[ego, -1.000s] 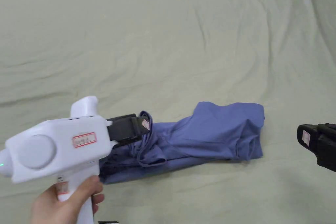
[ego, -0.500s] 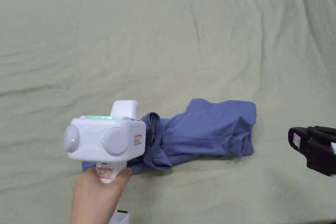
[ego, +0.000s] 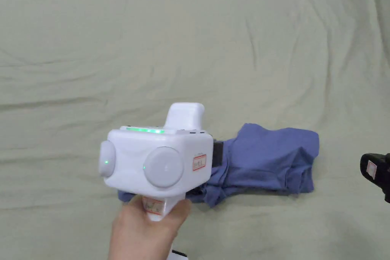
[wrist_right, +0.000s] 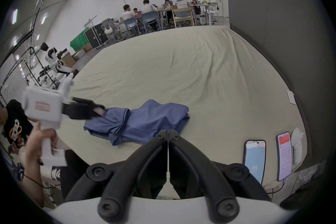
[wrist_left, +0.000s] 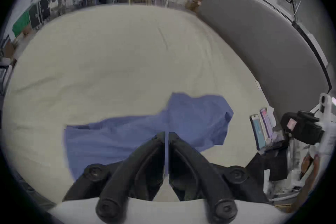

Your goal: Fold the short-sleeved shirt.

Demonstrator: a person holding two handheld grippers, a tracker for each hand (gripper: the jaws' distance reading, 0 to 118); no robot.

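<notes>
My left gripper (wrist_left: 166, 134) has its black jaws clamped on a thin edge of the crumpled blue short-sleeved shirt (ego: 266, 158), lifted at the bundle's left end. The rest of the shirt lies on the wrinkled pale green bedsheet (ego: 190, 43). My right gripper (wrist_right: 168, 132) has its jaws pressed together on nothing, well right of the shirt; two phones (wrist_right: 254, 160) stand near the bed's edge.
</notes>
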